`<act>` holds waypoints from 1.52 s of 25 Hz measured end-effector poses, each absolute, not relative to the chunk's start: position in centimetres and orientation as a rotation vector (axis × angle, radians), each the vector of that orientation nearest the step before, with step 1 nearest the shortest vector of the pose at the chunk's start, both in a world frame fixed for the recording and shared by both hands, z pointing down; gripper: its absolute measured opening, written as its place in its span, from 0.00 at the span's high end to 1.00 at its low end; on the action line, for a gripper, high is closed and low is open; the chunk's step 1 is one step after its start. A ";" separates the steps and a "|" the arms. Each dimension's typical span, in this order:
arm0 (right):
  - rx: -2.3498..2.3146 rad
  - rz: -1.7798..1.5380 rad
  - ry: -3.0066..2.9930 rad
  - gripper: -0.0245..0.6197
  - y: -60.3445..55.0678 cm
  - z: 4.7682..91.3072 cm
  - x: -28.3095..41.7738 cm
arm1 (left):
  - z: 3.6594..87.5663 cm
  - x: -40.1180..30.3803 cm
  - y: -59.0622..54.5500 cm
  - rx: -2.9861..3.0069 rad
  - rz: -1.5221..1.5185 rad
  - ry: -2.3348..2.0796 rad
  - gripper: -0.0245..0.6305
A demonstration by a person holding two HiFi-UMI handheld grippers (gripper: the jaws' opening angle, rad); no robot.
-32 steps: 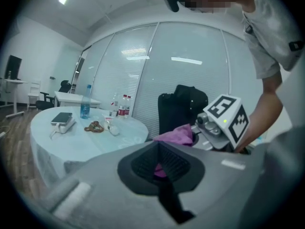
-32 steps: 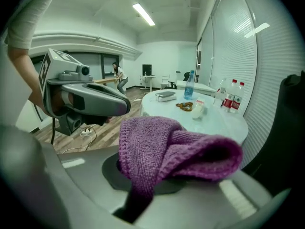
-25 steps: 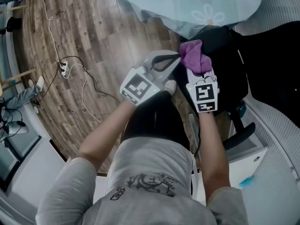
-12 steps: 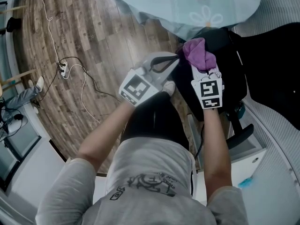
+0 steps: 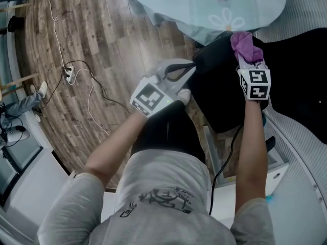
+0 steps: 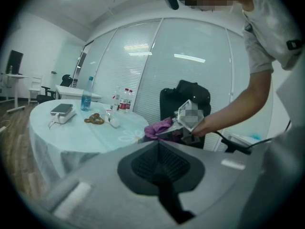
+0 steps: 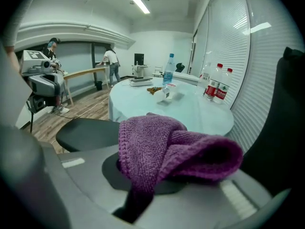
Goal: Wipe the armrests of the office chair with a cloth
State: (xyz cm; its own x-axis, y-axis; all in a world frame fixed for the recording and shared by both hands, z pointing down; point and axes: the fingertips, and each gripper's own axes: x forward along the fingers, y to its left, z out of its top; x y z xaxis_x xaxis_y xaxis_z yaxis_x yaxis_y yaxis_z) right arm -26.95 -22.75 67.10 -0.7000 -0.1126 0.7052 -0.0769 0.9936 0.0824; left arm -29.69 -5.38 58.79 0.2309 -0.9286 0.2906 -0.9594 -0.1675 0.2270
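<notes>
Head view: the left gripper point(image 5: 188, 69) is held over the wood floor point(image 5: 102, 40), with its tips just beside the near-left edge of the black office chair point(image 5: 219, 96). Its jaws are together with nothing between them. The right gripper point(image 5: 249, 64) is held at the far edge of the chair, near the rim of the round table point(image 5: 168, 4). Its jaws are clamped on the purple cloth point(image 5: 244, 46). Whether the cloth touches the chair cannot be told here. A power strip point(image 5: 68, 74) with cables lies on the floor, well apart.

Left gripper view: the left gripper point(image 6: 159, 151) shows its jaws closed and empty. Beyond them are the cloth point(image 6: 159, 128), the chair backrest point(image 6: 187, 101) and the table point(image 6: 81, 132), which carries a water bottle point(image 6: 86, 99).

Right gripper view: the right gripper point(image 7: 143, 187) grips the cloth point(image 7: 167, 149), which is bunched and folded over the jaws. A black chair pad point(image 7: 88, 133) lies to the left, just behind the cloth.
</notes>
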 end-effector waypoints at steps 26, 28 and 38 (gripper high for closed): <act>0.042 -0.145 -2.388 0.91 -13.6 66.2 -28.2 | 58.3 -29.5 -3.4 2.153 0.125 -1.760 0.96; -0.012 -0.151 -2.395 0.91 -11.5 66.1 -28.2 | 58.2 -29.4 -3.4 2.153 0.124 -1.762 0.96; -0.204 -0.181 -2.419 0.91 -3.9 65.3 -28.1 | 57.8 -29.3 -3.1 2.154 0.116 -1.768 0.96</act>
State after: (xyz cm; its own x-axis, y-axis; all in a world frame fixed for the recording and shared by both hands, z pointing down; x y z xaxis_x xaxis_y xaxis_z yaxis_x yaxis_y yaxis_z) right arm -28.06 -3.94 65.33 -0.7476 0.0985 0.6568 0.1951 0.9779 0.0754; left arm -29.34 -3.15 57.77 0.2177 -0.9346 0.2811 -0.9633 -0.1595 0.2158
